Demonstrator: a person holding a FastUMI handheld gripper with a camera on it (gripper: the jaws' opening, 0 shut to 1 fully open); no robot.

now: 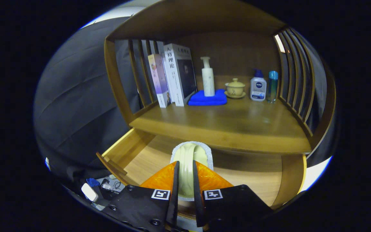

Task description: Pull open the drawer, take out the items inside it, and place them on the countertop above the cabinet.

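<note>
Low in the centre of the frame, a pale cream-coloured scrubbing brush with a white, rough sponge base [190,161] stands on edge between the gripper's [185,188] two fingers [175,187]. The fingers lie close together, pressed against its two sides, so the claw is clamped on the brush with only the width of its handle between them. It seems to be held this way, narrow side up, because that is the only part slim enough for the fingers to close on.

The brush hangs above the open drawer [130,151], whose light wooden floor and left wall spread across the lower middle of the frame; no other item can be made out in the visible part of it. By my reading the brush is lifted clear of the drawer and is due for the countertop [237,125], the broad wooden surface just beyond and above.

At the back of that surface, in the upper centre, stand books [175,77], a white pump bottle [207,77] on a folded blue cloth [208,98], a lidded teacup on a saucer [235,88], a lotion bottle [258,87] and a slim teal bottle [272,85]. The front of the countertop is bare, a likely spot for the brush.
</note>
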